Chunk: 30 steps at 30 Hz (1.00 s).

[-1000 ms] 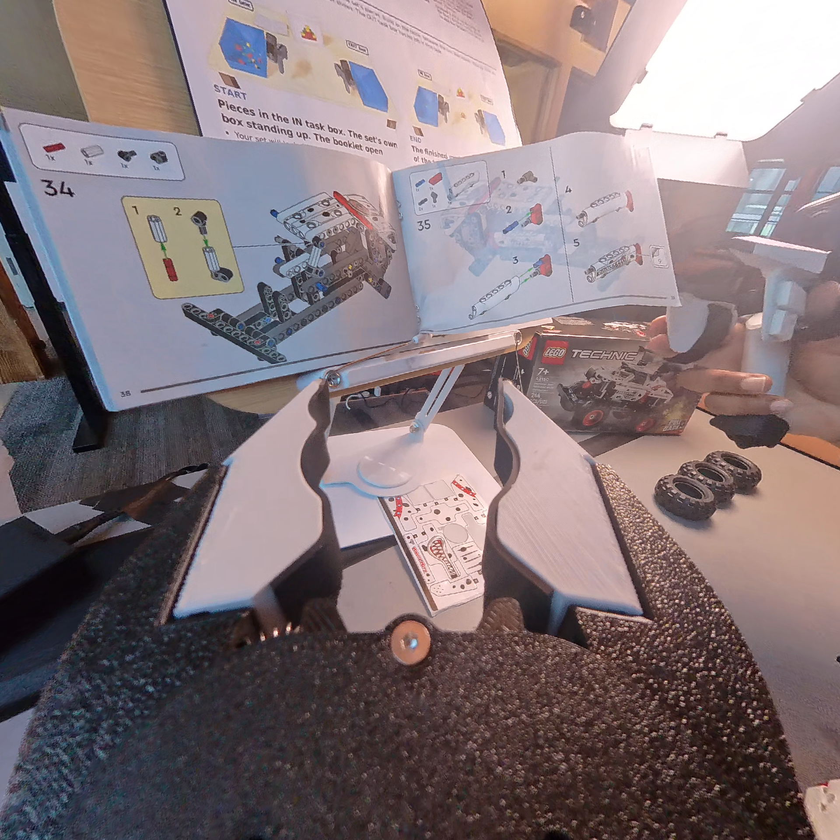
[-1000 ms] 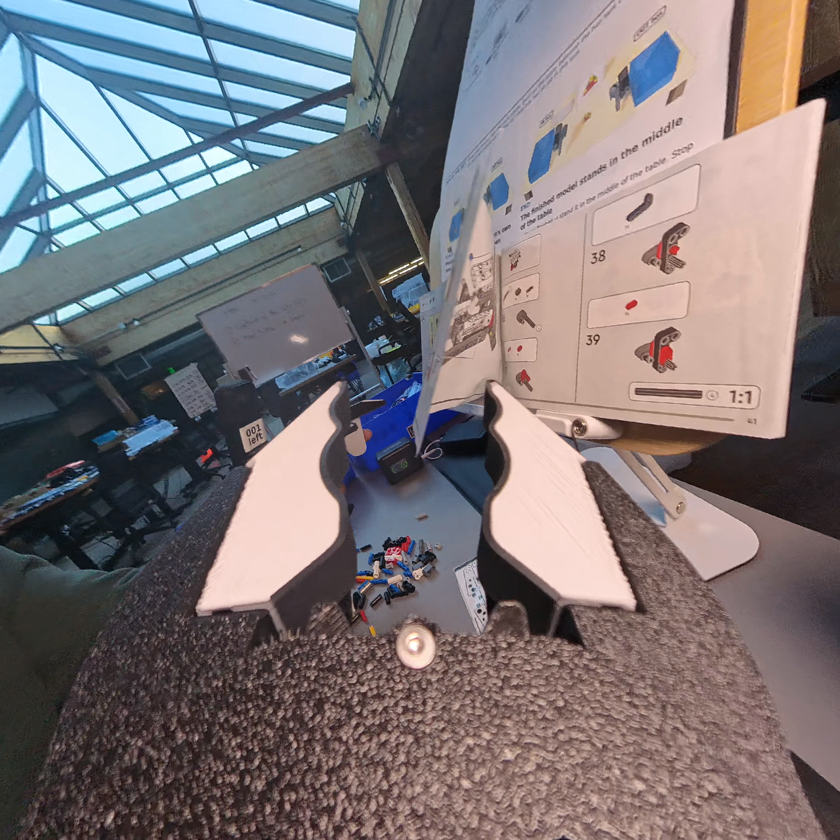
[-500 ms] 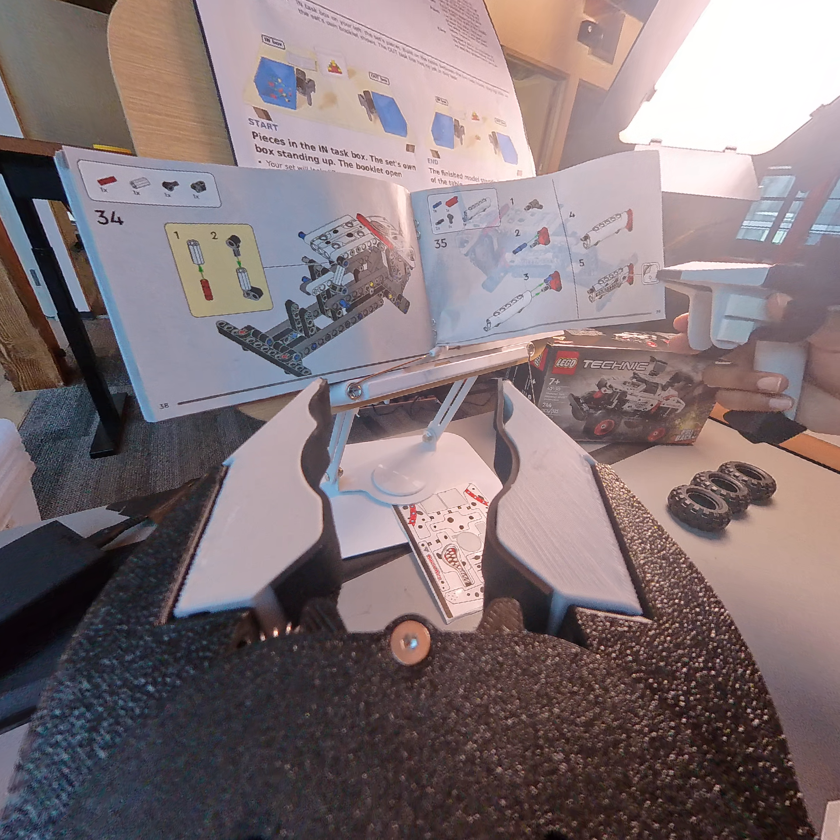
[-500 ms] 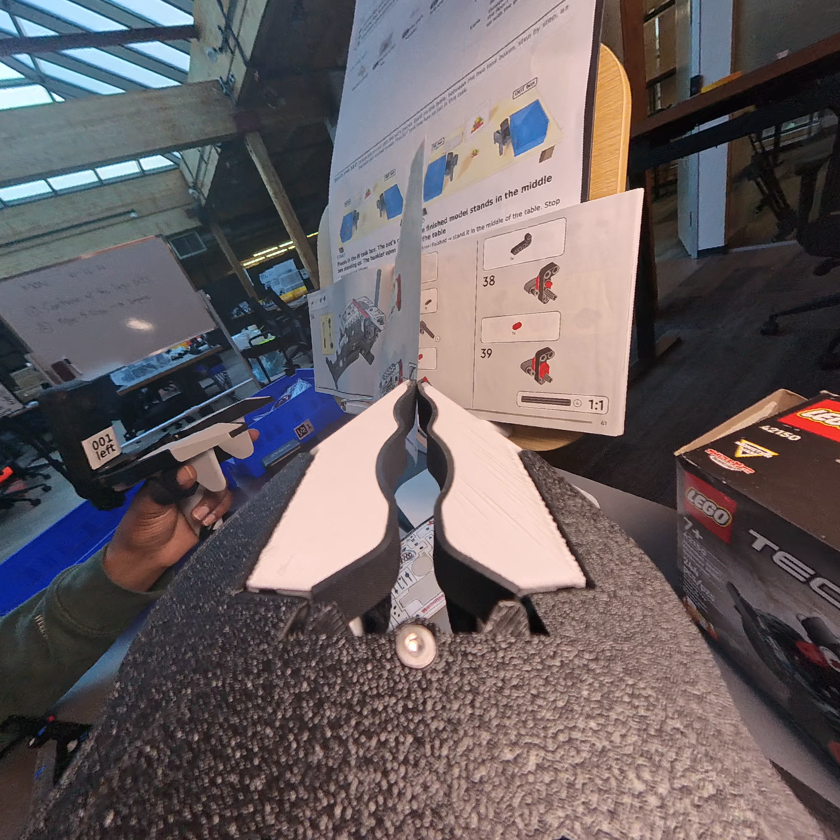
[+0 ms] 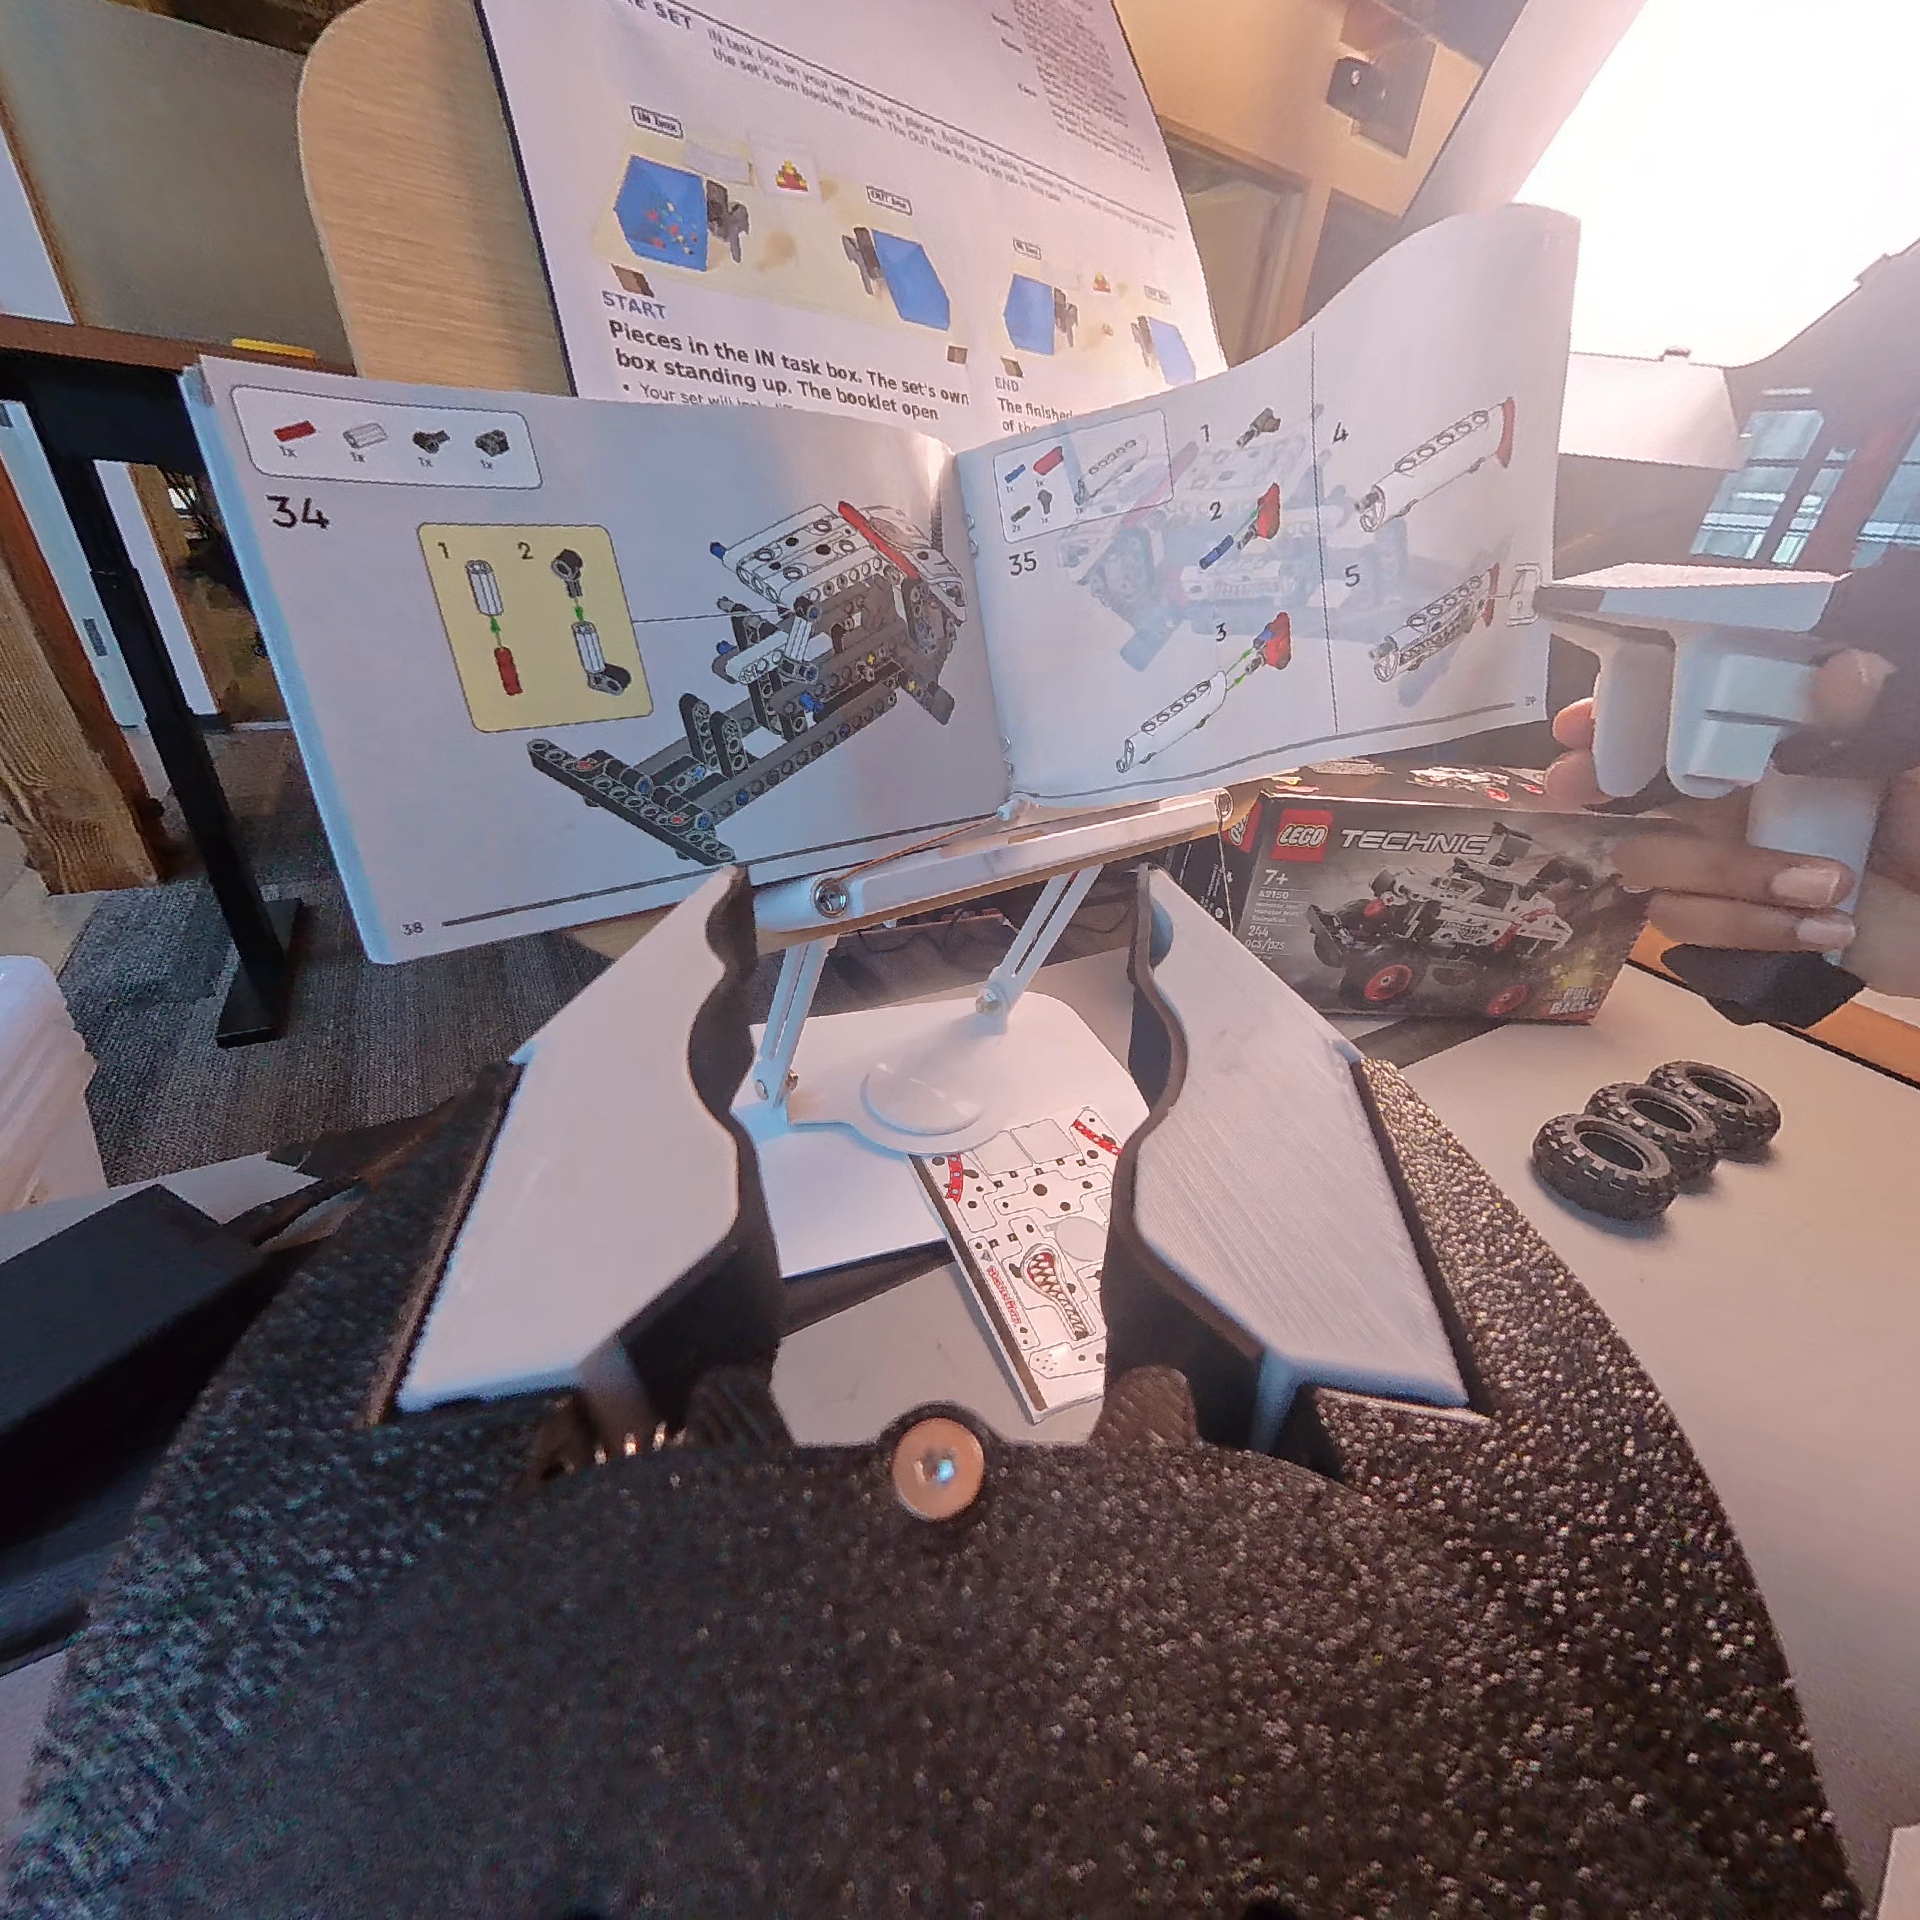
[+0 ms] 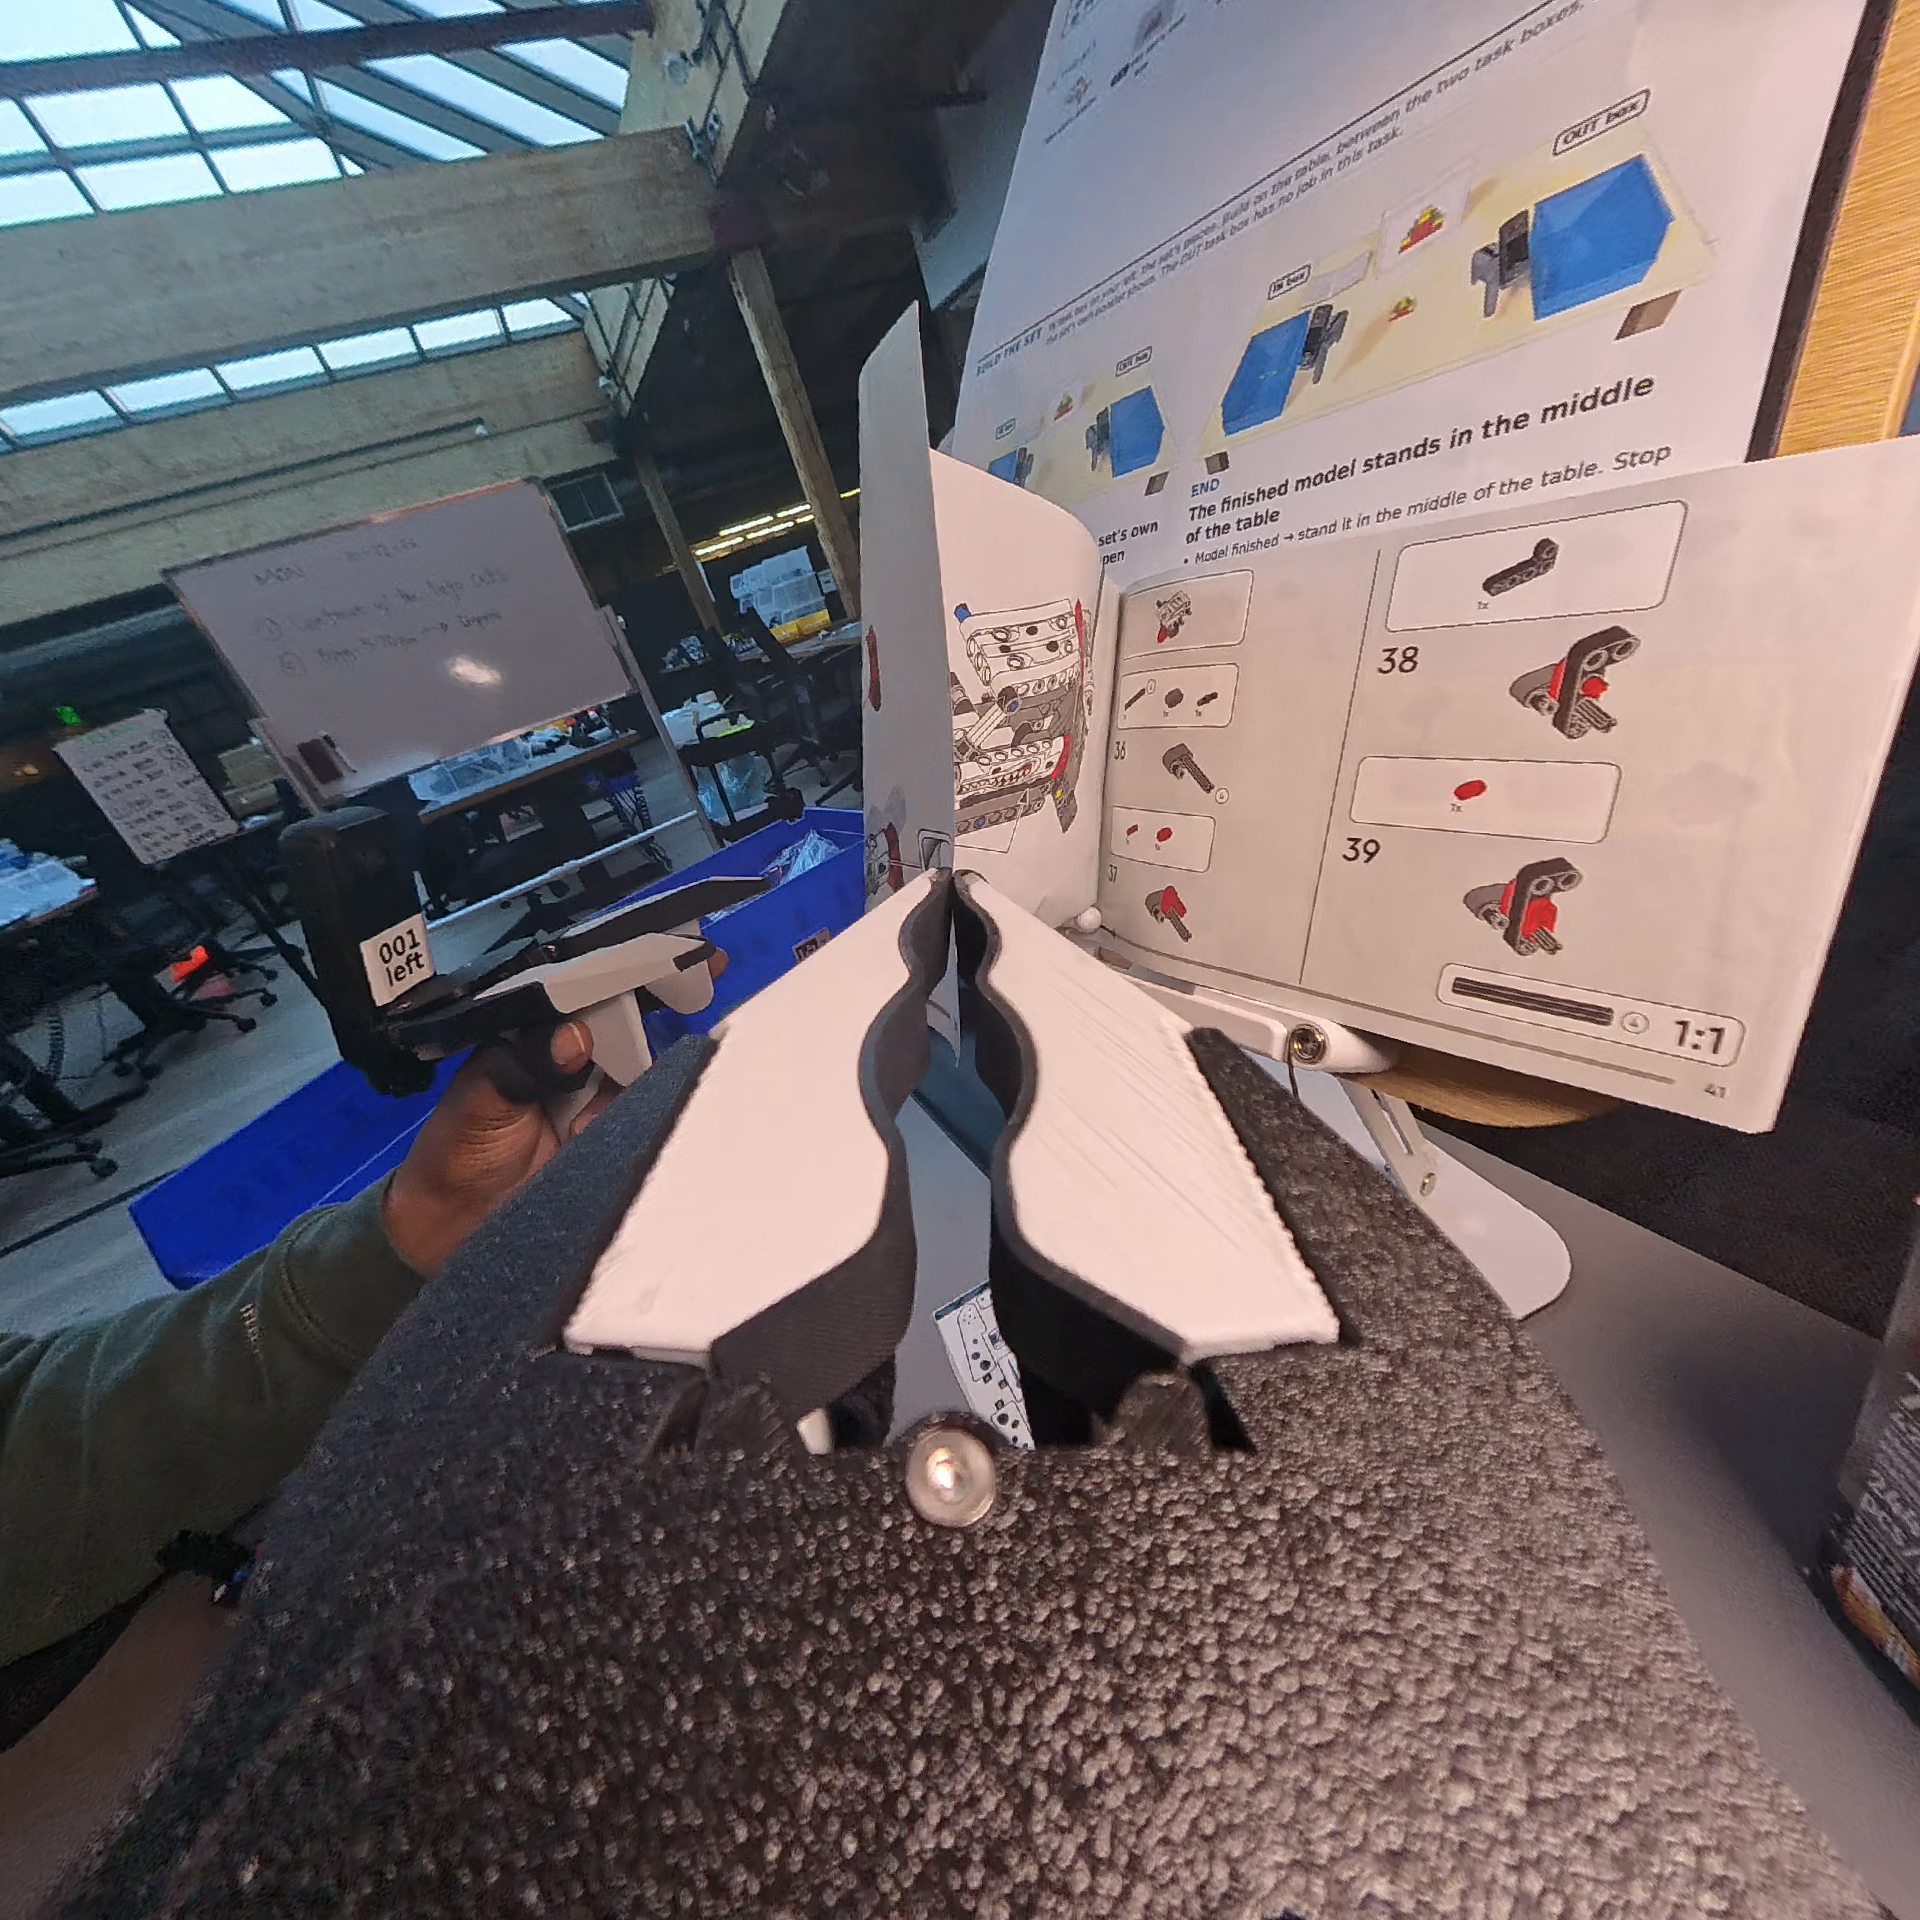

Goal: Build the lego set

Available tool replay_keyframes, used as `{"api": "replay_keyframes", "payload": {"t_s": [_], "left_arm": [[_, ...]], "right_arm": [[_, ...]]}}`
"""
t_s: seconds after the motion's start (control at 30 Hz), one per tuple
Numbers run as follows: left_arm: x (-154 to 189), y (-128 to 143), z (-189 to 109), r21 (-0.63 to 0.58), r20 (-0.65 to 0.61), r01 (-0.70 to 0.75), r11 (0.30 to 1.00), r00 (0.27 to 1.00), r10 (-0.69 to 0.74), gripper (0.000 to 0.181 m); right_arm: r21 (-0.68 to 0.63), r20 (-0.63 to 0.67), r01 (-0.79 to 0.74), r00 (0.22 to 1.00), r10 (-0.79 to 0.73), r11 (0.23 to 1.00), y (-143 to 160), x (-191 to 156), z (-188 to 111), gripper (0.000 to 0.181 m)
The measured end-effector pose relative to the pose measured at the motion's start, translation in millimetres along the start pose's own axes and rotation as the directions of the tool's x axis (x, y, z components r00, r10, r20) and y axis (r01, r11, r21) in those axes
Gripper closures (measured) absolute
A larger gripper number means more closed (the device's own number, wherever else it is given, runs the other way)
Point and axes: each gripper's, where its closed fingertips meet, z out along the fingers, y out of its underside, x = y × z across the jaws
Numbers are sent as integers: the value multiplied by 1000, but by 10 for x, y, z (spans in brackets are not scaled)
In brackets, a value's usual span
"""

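right gripper [image 6: 951,883]: fingers were pinched on one booklet page [image 6: 891,623], standing on edge.
left gripper [image 5: 935,914]: fingers wide, empty.
booklet [image 5: 623,644]: on its stand on the table [image 5: 1662,1351].
tip: probably swing the page over slowly, or it tears.

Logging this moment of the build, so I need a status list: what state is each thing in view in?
Left gripper: open, empty.
Right gripper: shut on the booklet page.
Grey instruction booklet: open on its white stand.
Booklet page: lifted, mid-turn.
Lego set's cardboard box: standing on the table.
Three black rubber tyres: loose, in a row.
Sticker sheet: lying flat.
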Motion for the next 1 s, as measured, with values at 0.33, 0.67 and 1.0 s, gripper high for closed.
{"api": "replay_keyframes", "payload": {"t_s": [0.33,0.67,1.0], "left_arm": [[-8,-17,-10,0,5,-8,1000,1000,8,109],[-3,-3,-7,-3,2,-6,1000,1000,6,109],[-24,-31,-27,1,5,-5,1000,1000,5,109]], "right_arm": [[1,-164,-37,986,37,999,61,387,-140,181],[-22,-140,-60,989,57,998,159,344,-106,181],[-77,-79,-47,996,41,996,307,150,233,181]]}}
